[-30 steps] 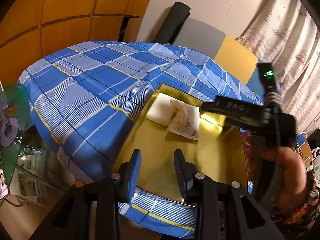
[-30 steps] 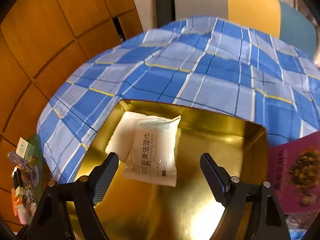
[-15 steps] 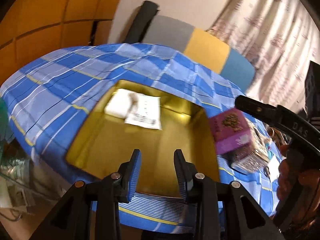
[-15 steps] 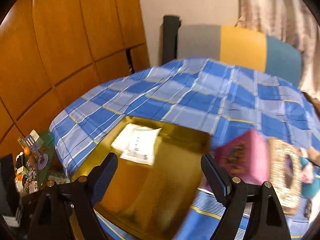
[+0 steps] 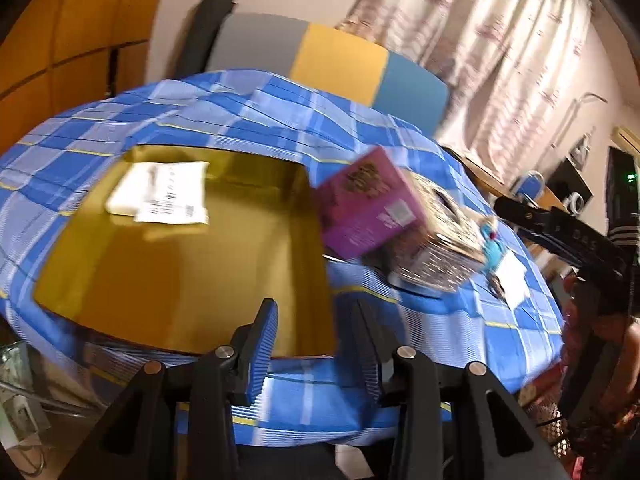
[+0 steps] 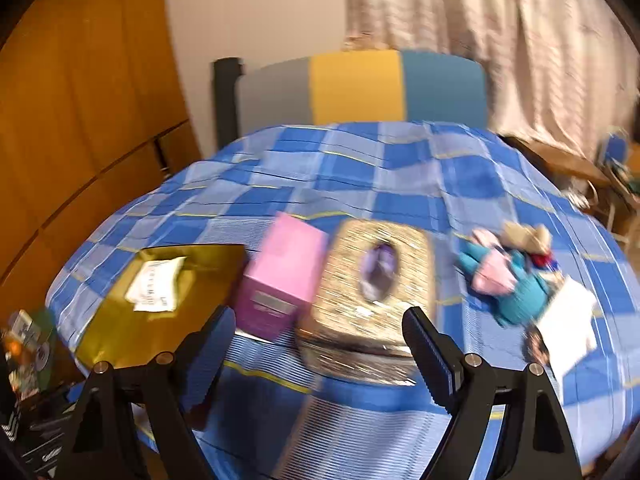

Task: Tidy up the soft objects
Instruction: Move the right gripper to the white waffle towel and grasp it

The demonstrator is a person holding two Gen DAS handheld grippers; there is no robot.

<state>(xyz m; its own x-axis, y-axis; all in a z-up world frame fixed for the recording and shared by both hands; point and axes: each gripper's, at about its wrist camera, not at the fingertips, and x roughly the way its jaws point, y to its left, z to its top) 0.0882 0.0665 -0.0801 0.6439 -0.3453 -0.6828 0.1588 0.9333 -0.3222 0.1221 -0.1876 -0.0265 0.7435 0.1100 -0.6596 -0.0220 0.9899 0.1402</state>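
Two white packets (image 5: 160, 196) in the gold tray (image 5: 180, 280); both grippers' jaws spread, empty.

The checked bedsheet (image 6: 360, 168) is matt woven cloth. The gold tray (image 5: 180, 272) is glossy and smooth, mirror-like. The wipes packet (image 5: 172, 196) is shiny plastic film. The pink box (image 6: 286, 276) looks like smooth cardboard; the tissue box (image 6: 372, 292) glitters, rough-textured. The curtain (image 6: 480, 40) is soft cloth.

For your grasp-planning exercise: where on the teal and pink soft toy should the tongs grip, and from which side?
Probably from above, across the teal body of the soft toy: it lies flat on the checked cloth, and the white card touches its near side. The view is blurred.
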